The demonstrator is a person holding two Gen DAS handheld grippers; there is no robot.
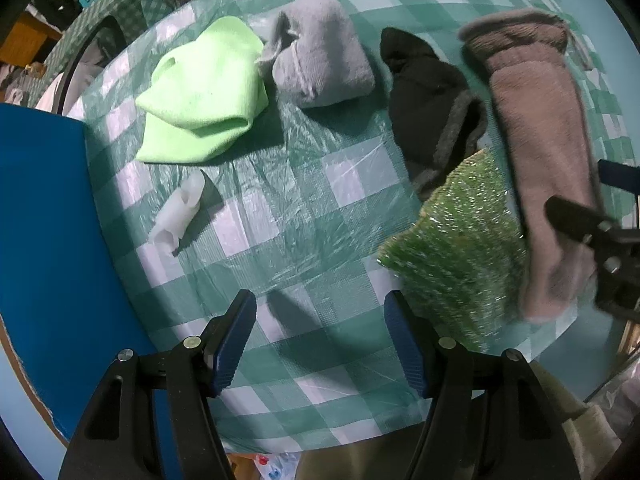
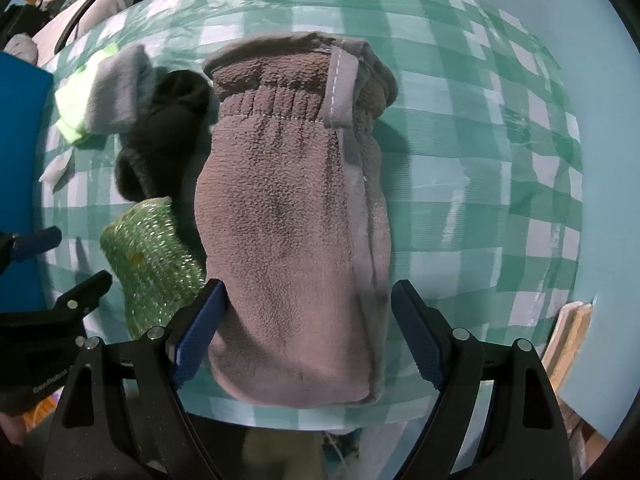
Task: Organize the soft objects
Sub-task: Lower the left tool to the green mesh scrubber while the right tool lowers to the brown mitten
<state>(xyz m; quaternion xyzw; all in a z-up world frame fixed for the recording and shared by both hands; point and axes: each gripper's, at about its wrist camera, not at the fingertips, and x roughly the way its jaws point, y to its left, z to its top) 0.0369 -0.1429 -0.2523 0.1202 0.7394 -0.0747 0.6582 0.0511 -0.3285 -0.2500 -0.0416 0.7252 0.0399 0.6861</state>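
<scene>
Because the right gripper (image 2: 308, 336) fingers are spread around the brown mitt (image 2: 292, 220), closing may snag the green scrubber (image 2: 152, 256); the left gripper (image 1: 320, 344) is released.

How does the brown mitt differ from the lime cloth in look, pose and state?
The brown mitt is fuzzy, long and laid out straight with a gathered cuff; the lime cloth is smooth and folded over in layers. The mitt lies between the open fingers of the right gripper; the cloth lies untouched, away from both grippers. The mitt overlaps a sparkly green pad; the cloth lies against a grey sock. Both rest on the checked table.
</scene>
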